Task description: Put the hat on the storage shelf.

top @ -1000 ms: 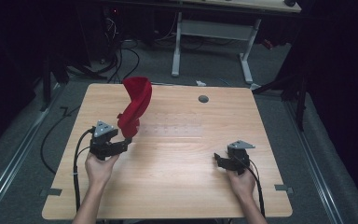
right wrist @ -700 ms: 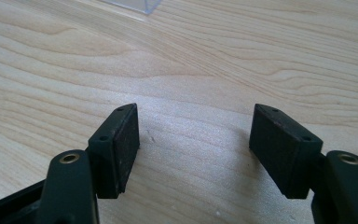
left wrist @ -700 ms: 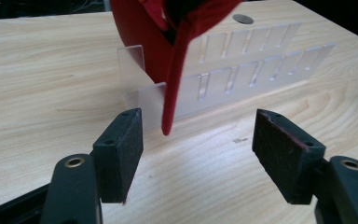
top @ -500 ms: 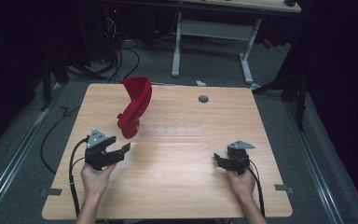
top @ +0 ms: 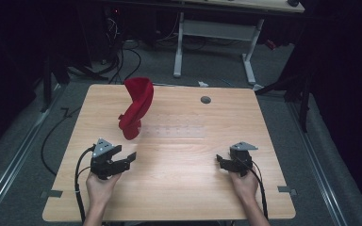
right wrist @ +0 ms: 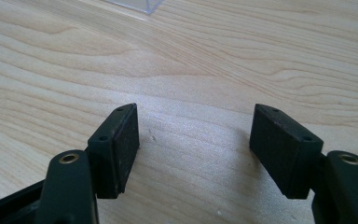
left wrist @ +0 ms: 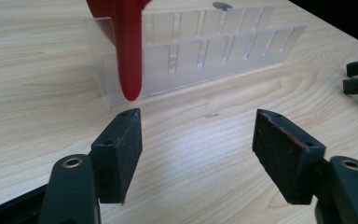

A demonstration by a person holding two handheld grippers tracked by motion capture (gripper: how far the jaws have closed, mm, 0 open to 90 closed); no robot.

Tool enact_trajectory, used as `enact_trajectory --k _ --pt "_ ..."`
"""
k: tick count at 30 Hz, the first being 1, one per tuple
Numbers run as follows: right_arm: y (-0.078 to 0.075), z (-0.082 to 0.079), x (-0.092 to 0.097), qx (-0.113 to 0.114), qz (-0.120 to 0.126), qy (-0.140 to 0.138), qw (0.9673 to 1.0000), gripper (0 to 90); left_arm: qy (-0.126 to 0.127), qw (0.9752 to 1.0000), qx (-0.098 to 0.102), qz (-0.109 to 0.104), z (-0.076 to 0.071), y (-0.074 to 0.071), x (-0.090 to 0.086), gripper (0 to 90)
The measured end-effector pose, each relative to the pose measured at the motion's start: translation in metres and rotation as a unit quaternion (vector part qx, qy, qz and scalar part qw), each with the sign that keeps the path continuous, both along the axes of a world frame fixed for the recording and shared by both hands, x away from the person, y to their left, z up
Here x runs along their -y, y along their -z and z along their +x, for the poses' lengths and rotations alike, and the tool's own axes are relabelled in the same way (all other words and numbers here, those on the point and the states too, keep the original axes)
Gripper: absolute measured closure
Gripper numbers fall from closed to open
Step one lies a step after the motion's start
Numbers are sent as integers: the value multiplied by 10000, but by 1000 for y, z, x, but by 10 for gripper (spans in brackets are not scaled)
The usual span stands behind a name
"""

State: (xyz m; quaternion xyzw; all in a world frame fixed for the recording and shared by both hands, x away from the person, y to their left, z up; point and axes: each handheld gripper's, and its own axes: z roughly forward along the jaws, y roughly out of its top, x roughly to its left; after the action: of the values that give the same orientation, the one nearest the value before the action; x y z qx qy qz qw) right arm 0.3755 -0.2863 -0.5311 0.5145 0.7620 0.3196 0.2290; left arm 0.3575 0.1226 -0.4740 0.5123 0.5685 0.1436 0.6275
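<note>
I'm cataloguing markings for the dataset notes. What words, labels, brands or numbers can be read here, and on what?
None: no readable text anywhere. The red plate, the clear rack, the table, the left gripper and the right gripper carry no legible marking.

Readable text: none on anything in any view.
Labels or brands: none legible.
Numbers or signs: none legible.
</note>
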Motion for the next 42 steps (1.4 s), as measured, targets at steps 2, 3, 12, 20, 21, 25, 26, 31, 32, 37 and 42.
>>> enact_trajectory --k 2,3,12,20,21,25,26,31,32,37,42 --pt "0 0 0 -3 -1 -8 10000 332 19 10000 7 11 -2 2 2 332" --pt "0 0 0 1 -5 -7 10000 332 10 10000 23 -8 -3 3 3 332" --pt "0 0 -1 -5 -1 -13 10000 332 20 9998 -24 186 -3 15 10 328" --pt "0 0 -1 3 -4 -19 10000 332 -43 9993 -162 338 4 30 17 329" --pt "0 0 -1 0 -2 -18 10000 332 -42 9992 -173 355 5 31 18 329" --pt "0 0 -1 -4 2 -22 10000 332 -75 9989 -233 394 9 37 23 328" --pt "0 0 -1 -3 1 -24 10000 332 -77 9988 -239 419 10 39 24 328" --pt "0 0 -1 -3 2 -22 10000 331 -133 9976 -320 596 14 48 26 328" --pt "0 0 -1 -1 2 -26 10000 332 -160 9975 -322 605 15 49 27 328" --pt "0 0 -1 -6 2 -35 10000 332 -260 9960 -316 793 19 56 30 328" --pt "0 0 -1 0 -3 -55 10000 332 -326 9945 -320 940 21 61 34 326"
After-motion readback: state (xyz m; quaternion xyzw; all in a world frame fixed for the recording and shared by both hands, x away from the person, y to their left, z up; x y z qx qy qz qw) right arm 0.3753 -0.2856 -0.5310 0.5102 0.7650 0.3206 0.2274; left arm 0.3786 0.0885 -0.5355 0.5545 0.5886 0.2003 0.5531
